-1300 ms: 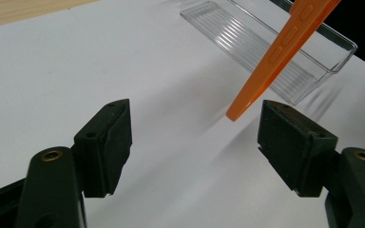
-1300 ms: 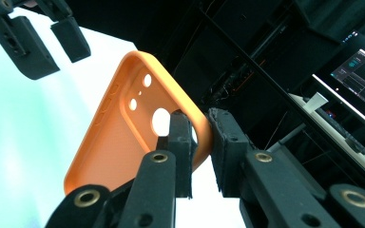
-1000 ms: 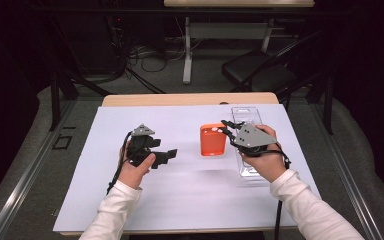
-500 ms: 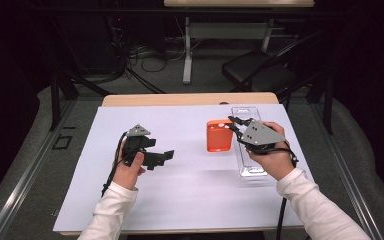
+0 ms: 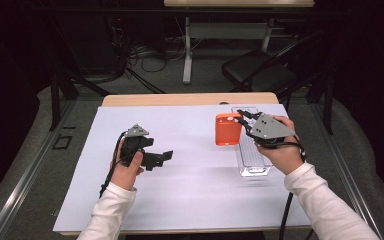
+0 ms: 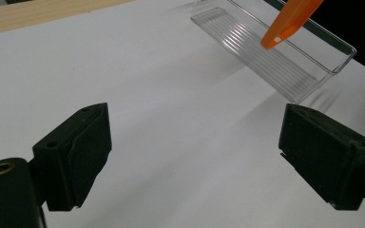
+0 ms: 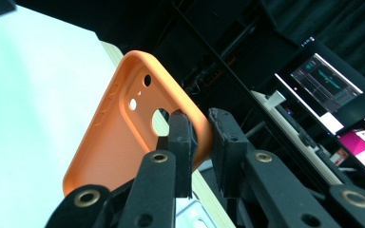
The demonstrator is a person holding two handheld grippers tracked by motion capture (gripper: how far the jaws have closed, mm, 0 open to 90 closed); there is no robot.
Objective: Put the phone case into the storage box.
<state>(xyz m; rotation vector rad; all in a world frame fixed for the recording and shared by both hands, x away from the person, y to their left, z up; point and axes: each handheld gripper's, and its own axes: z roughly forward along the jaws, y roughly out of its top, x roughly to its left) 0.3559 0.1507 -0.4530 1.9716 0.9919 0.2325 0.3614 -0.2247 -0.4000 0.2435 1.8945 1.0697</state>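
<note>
Step in hand: the person is carrying the orange phone case [image 5: 228, 129] with the right gripper [image 5: 244, 120], lifted at the left side of the clear tray [image 5: 254, 167]; judged from this, the case is being taken to or from that tray.

Doing it well: keep the case upright while it is moving, since the jaws are biting one edge only, near the camera cut-out; a slow, level travel should stop it from swinging. If lowering, line the long side of the case up with the long side of the tray before descending.

Right gripper: jaws are standing narrow, clamping the rim of the orange phone case [image 7: 138, 128] between them; the case is hanging clear of the table.

Left gripper [image 5: 161, 156]: jaws are standing wide apart, gripping nothing, hovering low over the white table cover [image 5: 190, 180], pointing toward 3 o'clock.

Case position: at 9 o'clock of the tray's far half, just beside it.

Tray position: at 3 o'clock on the table, lying lengthwise from 12 to 6 o'clock, under the right hand [image 5: 280, 150].
</note>
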